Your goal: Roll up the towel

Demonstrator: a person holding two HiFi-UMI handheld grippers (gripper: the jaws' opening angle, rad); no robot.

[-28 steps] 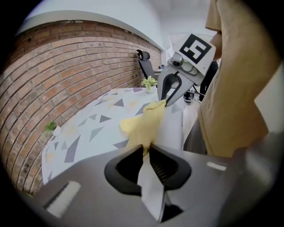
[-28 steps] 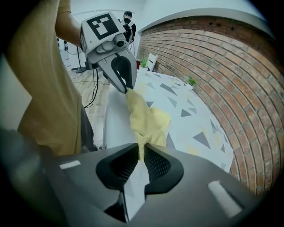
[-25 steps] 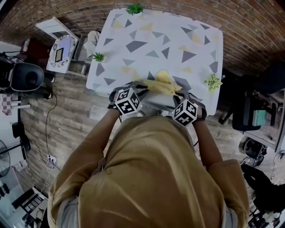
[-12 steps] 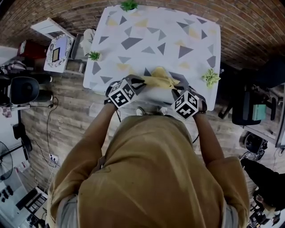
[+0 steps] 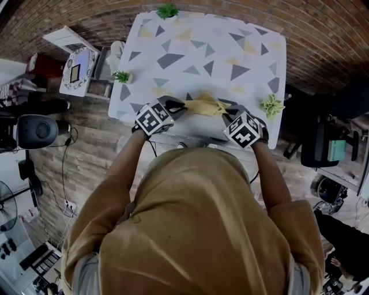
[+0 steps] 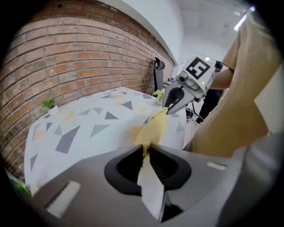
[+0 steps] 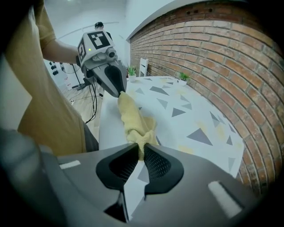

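A yellow towel (image 5: 206, 106) hangs bunched between my two grippers over the near edge of the table (image 5: 202, 52). My left gripper (image 5: 176, 106) is shut on the towel's left end, and that view shows the towel (image 6: 153, 128) pinched between the jaws. My right gripper (image 5: 230, 113) is shut on the right end; the towel (image 7: 134, 119) runs from its jaws across to the left gripper (image 7: 119, 91). The right gripper (image 6: 169, 107) shows in the left gripper view at the cloth's far end. The towel's middle sags onto the tablecloth.
The tablecloth is white with grey and yellow triangles. Small green plants stand at the table's far edge (image 5: 168, 10), left edge (image 5: 121, 76) and right edge (image 5: 272, 105). A brick wall (image 7: 213, 57) lies beyond. A white side table (image 5: 75, 60) and a chair (image 5: 323, 147) flank the table.
Both grippers have carried the towel a little farther onto the table and rolled slightly. The towel is drawn narrower and tauter between them than a second ago.
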